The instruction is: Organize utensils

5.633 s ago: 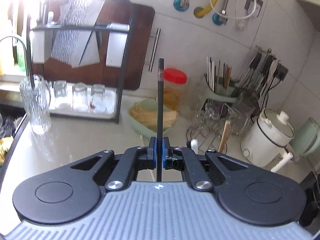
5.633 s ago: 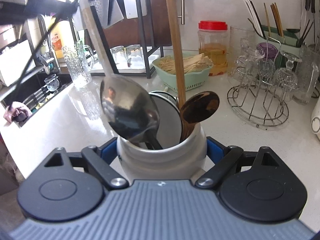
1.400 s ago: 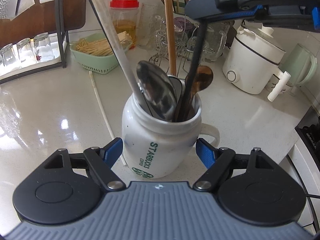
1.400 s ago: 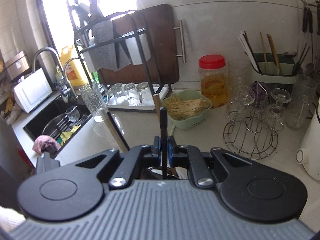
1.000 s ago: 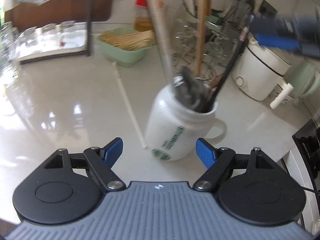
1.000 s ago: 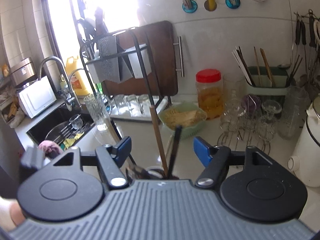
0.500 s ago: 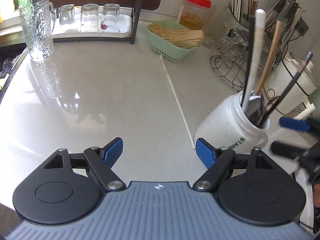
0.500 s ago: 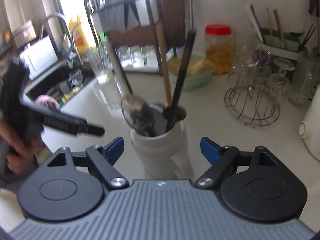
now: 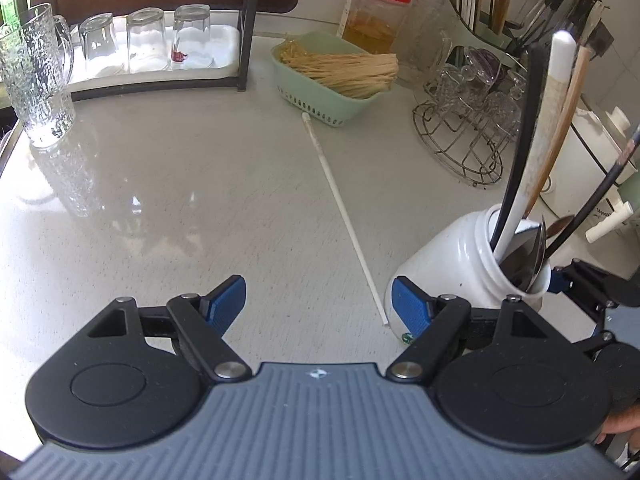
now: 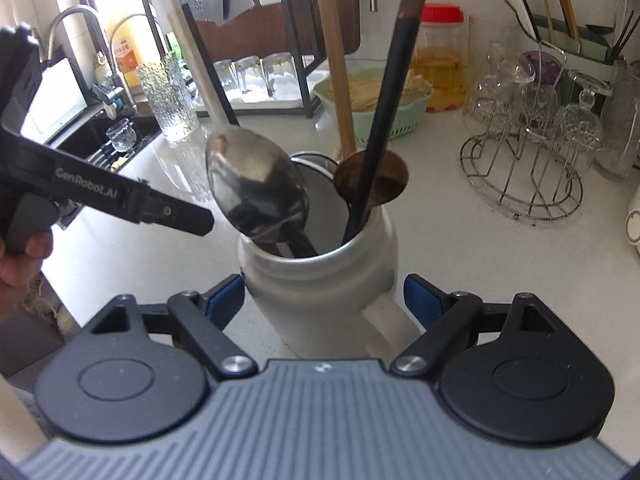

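Pale speckled stone makes up the countertop (image 9: 168, 184), which fills most of the left wrist view. At the upper left of that view a black dish rack (image 9: 244, 28) holds upturned glasses, and a textured glass pitcher (image 9: 34, 80) stands at the left edge. A mint-green basket (image 9: 320, 96) of straw-coloured sticks sits at top centre, with a red-lidded jar (image 9: 376, 12) behind it and a wire glass stand (image 9: 464, 136) to the right. The white mug (image 10: 320, 280) stands low in the centre of the right wrist view, packed with utensils: a steel spoon (image 10: 256, 188), a wooden spoon (image 10: 372, 180) and a black chopstick (image 10: 384, 120) leaning up out of it. The right gripper (image 10: 324, 292) straddles the mug, its jaws opening, the blue pads clear of the white sides. The left gripper (image 9: 318, 302) hangs spread wide over bare counter, nothing between its fingers, the mug just right of its right fingertip. A thin white stick (image 9: 344, 216) lies diagonally across the counter, from the basket towards the mug.
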`<state>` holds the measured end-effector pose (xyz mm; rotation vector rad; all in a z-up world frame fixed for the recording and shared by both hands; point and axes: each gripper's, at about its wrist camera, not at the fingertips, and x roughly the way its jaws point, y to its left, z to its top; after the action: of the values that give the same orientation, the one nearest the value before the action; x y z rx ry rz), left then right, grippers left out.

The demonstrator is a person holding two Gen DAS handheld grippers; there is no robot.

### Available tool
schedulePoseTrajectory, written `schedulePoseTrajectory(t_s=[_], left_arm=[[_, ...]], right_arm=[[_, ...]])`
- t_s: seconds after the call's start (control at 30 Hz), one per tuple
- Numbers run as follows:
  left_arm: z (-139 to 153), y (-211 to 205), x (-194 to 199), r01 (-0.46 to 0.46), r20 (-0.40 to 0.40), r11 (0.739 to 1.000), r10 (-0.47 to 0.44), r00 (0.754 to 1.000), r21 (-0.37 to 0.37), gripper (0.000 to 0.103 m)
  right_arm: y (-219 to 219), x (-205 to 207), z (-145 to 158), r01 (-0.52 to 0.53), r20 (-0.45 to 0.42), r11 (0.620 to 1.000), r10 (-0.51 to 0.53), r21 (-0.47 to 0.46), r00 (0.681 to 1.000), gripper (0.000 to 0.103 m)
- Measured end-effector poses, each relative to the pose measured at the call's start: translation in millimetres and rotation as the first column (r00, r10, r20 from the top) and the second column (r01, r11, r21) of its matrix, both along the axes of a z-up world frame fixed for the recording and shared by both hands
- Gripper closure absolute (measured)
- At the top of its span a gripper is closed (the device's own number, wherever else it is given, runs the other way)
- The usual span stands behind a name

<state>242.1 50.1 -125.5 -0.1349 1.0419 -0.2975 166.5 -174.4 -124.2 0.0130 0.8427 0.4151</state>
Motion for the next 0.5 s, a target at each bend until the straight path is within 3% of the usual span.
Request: schedulePoseTrajectory(t_s=[0.17, 0.5], left_arm=[[8.1, 2.5, 0.7, -0.023, -0.014, 1.0, 0.023, 1.0, -0.007, 0.02], [66.1, 5.7, -33.3, -0.099, 0.056, 0.995, 0.099, 0.993, -0.001, 0.02]], right_arm=[[2.5, -4.8, 10.6, 0.039, -0.011, 0.999, -0.039, -0.012, 0.999, 0.015], [-21.2, -30.2, 70.7, 0.176, 0.045, 0.978, -0.182, 0.107, 0.982, 0.015]])
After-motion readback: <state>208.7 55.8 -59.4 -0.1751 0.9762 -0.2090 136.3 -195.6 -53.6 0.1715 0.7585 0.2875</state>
